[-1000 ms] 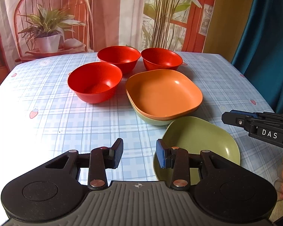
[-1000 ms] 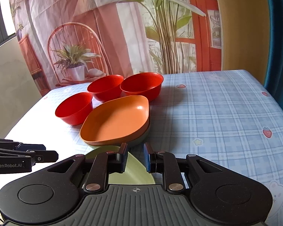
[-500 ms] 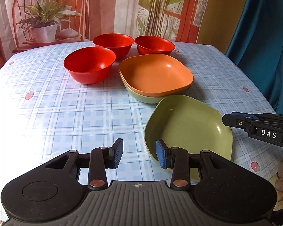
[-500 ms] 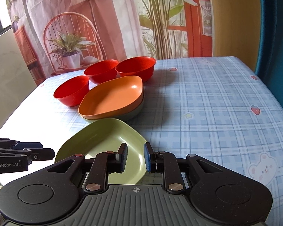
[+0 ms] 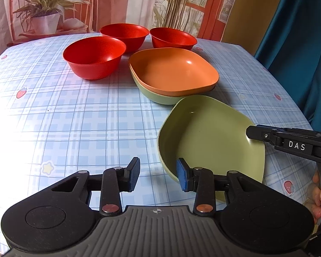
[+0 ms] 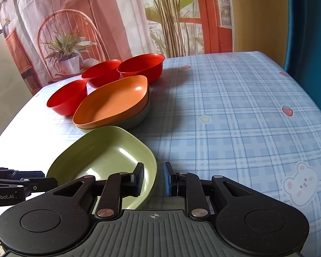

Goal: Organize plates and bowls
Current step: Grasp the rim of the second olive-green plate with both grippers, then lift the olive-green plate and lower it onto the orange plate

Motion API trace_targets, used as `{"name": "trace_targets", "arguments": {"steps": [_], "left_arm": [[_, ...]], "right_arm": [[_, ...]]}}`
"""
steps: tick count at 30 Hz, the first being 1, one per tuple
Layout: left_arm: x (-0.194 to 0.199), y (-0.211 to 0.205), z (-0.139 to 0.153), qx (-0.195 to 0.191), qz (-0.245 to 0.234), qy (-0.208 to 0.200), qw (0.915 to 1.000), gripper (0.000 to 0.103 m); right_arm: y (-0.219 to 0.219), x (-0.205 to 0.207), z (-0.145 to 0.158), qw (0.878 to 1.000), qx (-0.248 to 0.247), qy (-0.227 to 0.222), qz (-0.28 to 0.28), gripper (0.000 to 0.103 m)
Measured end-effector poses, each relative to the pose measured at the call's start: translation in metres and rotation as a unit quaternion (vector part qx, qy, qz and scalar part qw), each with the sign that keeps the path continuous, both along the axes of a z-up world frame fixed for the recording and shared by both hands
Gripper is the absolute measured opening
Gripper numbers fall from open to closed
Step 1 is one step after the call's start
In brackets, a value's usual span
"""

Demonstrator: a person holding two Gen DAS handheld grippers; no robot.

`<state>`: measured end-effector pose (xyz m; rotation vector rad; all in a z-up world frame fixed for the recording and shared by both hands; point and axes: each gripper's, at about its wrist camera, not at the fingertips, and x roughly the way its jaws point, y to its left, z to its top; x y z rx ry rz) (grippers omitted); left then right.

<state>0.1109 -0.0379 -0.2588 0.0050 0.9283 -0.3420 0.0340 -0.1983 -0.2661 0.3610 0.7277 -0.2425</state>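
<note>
A loose green plate [image 5: 209,137] lies on the table near the front, also in the right wrist view [image 6: 104,156]. Behind it an orange plate [image 5: 173,70] sits stacked on another green plate [image 5: 158,97]. Three red bowls [image 5: 94,55] stand behind the stack. My left gripper [image 5: 158,176] is open, its right finger over the green plate's near left rim. My right gripper [image 6: 154,178] is open, its two fingers on either side of the plate's near right rim without closing on it.
The table has a blue checked cloth [image 5: 75,115] with strawberry prints. A blue curtain [image 5: 299,42] hangs at the right. A printed backdrop with a plant [image 6: 68,49] stands behind the table's far edge.
Both gripper views have drawn back and lower toward the near table edge. The loose green plate now shows more fully. The right gripper's fingers have opened slightly around the plate's rim.
</note>
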Motion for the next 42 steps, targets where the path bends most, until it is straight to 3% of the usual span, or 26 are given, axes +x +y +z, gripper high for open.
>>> {"name": "trace_targets", "arguments": {"steps": [11,25,42], "left_arm": [[0.003,-0.007,-0.009,-0.004,-0.011,0.007,0.9999,0.039],[0.005,-0.007,-0.01,-0.016,-0.013,0.015,0.9997,0.025],[0.002,0.007,0.016,-0.02,0.014,-0.022,0.9995,0.025]], "right_arm": [[-0.002,0.014,-0.009,1.0,-0.001,0.005,0.023,0.019],[-0.007,0.03,-0.015,0.999,0.005,0.009,0.046,0.015],[0.01,0.013,0.018,0.998,0.008,-0.018,0.064,0.013]]}}
